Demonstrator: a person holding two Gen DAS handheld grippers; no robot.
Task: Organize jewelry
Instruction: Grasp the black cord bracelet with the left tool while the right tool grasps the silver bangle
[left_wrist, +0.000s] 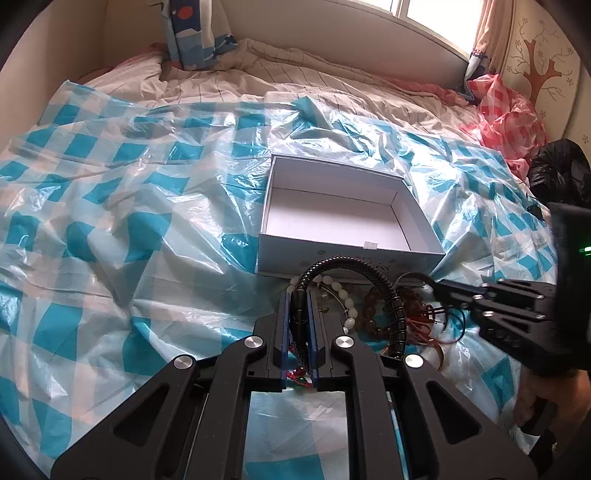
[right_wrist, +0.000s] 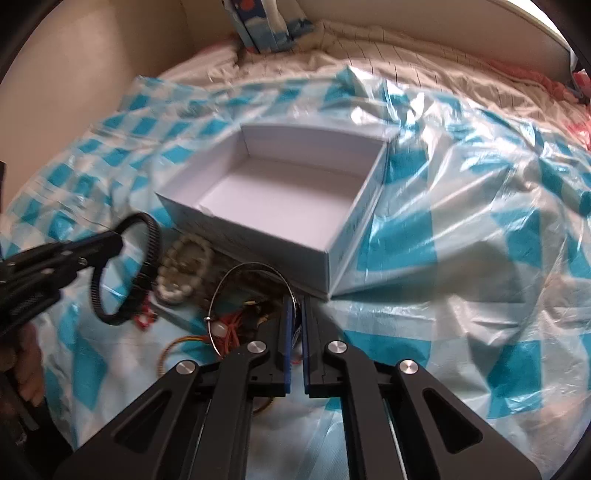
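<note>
An open white box (left_wrist: 424, 236) (right_wrist: 343, 247) stands empty on the blue-checked plastic sheet. A heap of jewelry (left_wrist: 373, 314) (right_wrist: 236, 321) lies just in front of it: white bead bracelet (left_wrist: 345, 295) (right_wrist: 184, 266), brown beads, red cords. My left gripper (left_wrist: 299, 295) is shut on a black braided bracelet (left_wrist: 373, 275) and holds it lifted above the heap; it also shows in the right wrist view (right_wrist: 147, 254). My right gripper (right_wrist: 297, 301) is shut on a thin silver wire bangle (right_wrist: 236, 273) at the heap's right edge, close to the box corner.
The plastic sheet (left_wrist: 110, 221) covers a bed with a beige quilt (left_wrist: 295, 74). A blue pillow (left_wrist: 192, 33) stands at the headboard. A red-checked bag (left_wrist: 506, 107) and a black bag (left_wrist: 557, 170) lie at the right by the wall.
</note>
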